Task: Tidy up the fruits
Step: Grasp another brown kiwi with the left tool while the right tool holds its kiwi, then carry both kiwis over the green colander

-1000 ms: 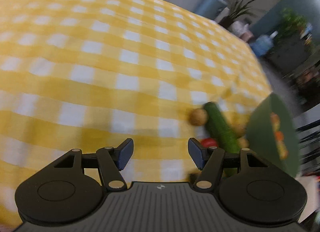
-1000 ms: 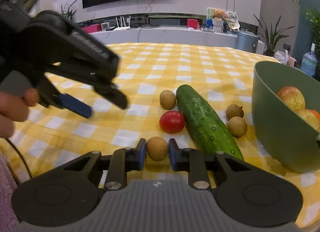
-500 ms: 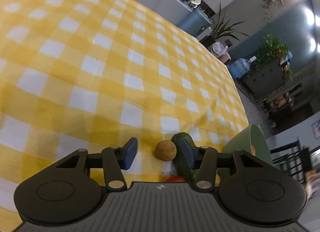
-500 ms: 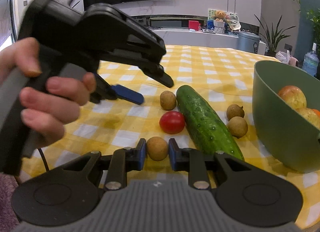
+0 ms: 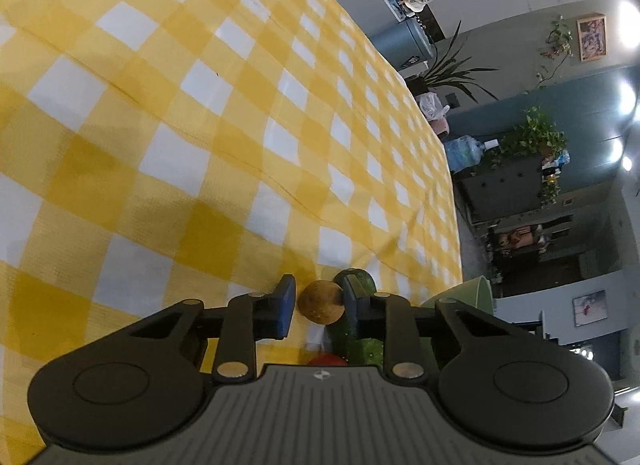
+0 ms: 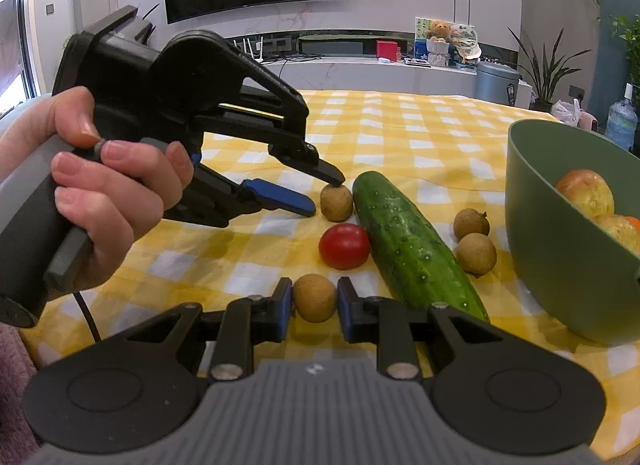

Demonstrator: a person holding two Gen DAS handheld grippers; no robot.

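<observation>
Longans: small, light, thin-shelled; you should pinch each across its middle, gently.
Left gripper: jaws just closed on the far longan, beside the cucumber.
Right gripper: clamped on the near longan.
Right view only: bowl, tomato, two loose longans.

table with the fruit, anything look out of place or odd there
One thing stands out: a cucumber lies on the checked cloth among the small brown fruits and the red tomato, a vegetable in a fruit sort. The green bowl stands upright; nothing is spilled or damaged.
</observation>
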